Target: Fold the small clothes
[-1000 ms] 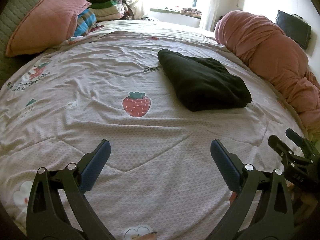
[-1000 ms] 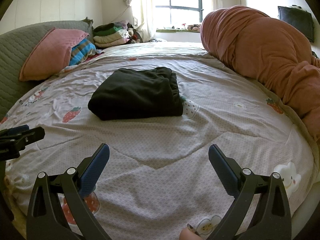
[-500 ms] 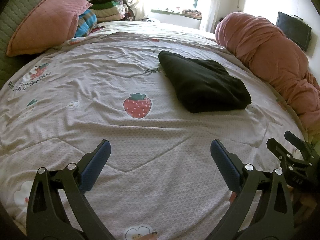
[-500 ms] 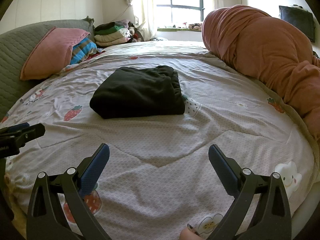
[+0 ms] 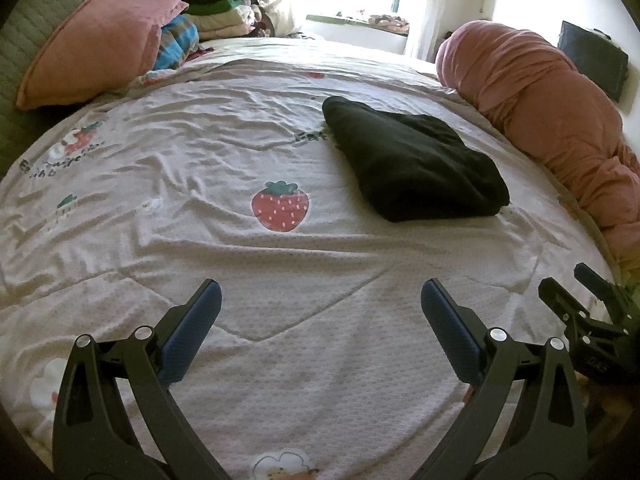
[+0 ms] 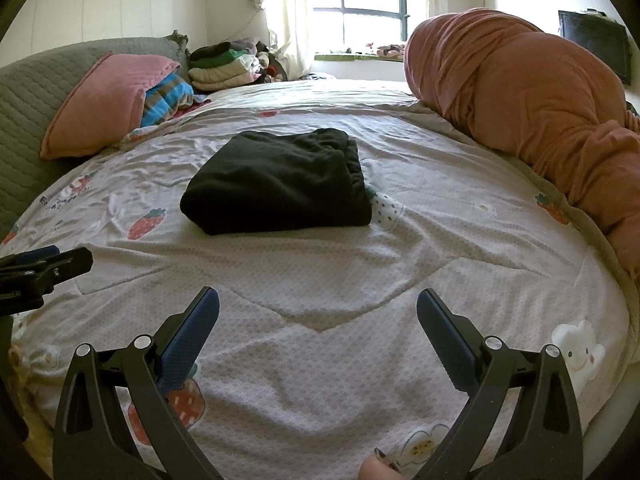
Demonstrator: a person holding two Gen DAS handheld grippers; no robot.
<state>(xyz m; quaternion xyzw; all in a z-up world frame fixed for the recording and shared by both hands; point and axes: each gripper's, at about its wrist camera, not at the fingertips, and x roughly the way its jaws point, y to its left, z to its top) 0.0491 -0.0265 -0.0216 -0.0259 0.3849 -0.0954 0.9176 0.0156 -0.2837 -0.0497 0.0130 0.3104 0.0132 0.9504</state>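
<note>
**Folded garment on the bed, both grippers empty**

I see the folded black fabric garment [image 6: 276, 188] lying flat mid-bed on the pale strawberry-print quilt [image 6: 320, 360], well ahead of my tools. My left gripper [image 5: 320, 312] and right gripper [image 6: 318, 316] both hover spread wide, holding nothing. A rolled rust-pink duvet [image 6: 520, 92] lies along the right; a pink quilted pillow [image 5: 96, 40] sits far left.

Strawberry-print bed quilt [image 6: 320, 360] under folded black garment [image 6: 280, 192], pink pillow [image 6: 104, 100], rolled pink duvet [image 6: 540, 112].
</note>
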